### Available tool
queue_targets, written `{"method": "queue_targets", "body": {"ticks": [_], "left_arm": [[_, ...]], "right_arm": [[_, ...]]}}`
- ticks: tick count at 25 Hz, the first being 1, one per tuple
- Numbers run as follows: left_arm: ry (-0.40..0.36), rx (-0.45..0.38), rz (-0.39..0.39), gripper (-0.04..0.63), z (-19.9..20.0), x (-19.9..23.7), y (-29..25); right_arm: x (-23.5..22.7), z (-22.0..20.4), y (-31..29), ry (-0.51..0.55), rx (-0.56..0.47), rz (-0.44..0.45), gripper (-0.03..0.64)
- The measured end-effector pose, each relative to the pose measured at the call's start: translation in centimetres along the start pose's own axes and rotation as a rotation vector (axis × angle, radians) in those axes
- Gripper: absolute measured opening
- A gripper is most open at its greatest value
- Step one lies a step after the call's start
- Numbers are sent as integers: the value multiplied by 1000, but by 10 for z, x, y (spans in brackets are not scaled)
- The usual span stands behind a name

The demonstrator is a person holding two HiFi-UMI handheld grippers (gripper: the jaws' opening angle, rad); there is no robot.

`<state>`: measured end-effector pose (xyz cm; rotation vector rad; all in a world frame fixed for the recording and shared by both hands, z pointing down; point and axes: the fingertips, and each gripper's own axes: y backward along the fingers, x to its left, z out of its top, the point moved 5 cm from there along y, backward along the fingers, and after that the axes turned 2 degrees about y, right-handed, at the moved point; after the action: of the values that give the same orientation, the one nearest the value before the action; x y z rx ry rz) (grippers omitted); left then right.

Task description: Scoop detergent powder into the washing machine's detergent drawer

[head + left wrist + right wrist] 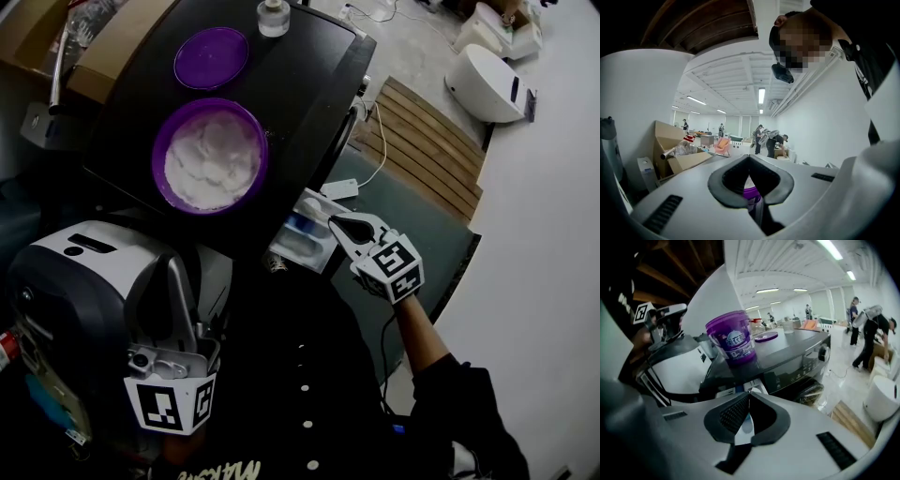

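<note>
A purple tub (211, 157) of white powder stands open on the black washing machine's top (300, 75); it also shows in the right gripper view (732, 337). Its purple lid (211, 58) lies behind it. The detergent drawer (305, 236) sticks out of the machine's front, white and blue inside. My right gripper (335, 225) is shut and empty, its tips just right of the drawer, which shows below the tips (748, 393). My left gripper (172, 272) is low at the near left, shut with nothing in it (749, 158). It points towards the tub (751, 192). No scoop is in sight.
A small clear jar (273, 17) stands at the top's far edge. Cardboard boxes (112, 37) sit beyond the machine at left. A wooden pallet (427, 141), a white cable with a plug strip (342, 190) and a white round appliance (487, 80) lie to the right. People stand far off (869, 333).
</note>
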<state>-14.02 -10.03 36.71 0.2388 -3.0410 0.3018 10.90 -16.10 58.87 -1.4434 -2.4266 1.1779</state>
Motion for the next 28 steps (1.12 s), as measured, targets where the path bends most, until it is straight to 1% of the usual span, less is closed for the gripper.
{"method": "queue_targets", "body": {"ticks": [2,6,9,10,12,14,16,18,20,21,22,23,24,27,28], "left_arm": [[1,4,2,14,-1,1,0],[4,14,3,15,-4,1,-2],[10,20,1,14,-6,1,-3],[12,22,0,14,-6,0,-3],[13,25,-4,14,-7,-1,-4],[12,27,-5,15,-8,-1,-5],[12,30,-5,14,-9,-1,-5],[13,31,-5,15,-9,-2,-5],[11,30,-6,14,-9,-3,-4],[10,29,-5,14,-8,-3,-4],[10,26,-5,14,-8,-3,-3],[9,23,-4,14,-7,-3,-3],[9,20,-3,14,-6,-3,-2],[10,9,-1,14,-3,-3,0],[11,5,-2,14,-2,-3,0]], "right_arm": [[9,0,-3,151,26,-11,31],[27,-7,-8,509,71,-52,31],[33,-11,-11,704,94,-116,31],[35,-13,-12,787,108,-134,31],[41,-21,-15,945,147,-142,31],[45,-27,-17,1034,159,-144,31],[46,-29,-17,1064,144,-158,31],[45,-28,-17,1063,130,-170,31],[44,-26,-16,1036,116,-176,31],[42,-25,-14,997,101,-177,31],[39,-23,-12,930,80,-173,31],[35,-20,-9,832,53,-163,31],[29,-16,-5,708,23,-144,31],[6,-8,10,274,-39,-78,31],[-1,-7,14,151,-58,-57,31]]}}
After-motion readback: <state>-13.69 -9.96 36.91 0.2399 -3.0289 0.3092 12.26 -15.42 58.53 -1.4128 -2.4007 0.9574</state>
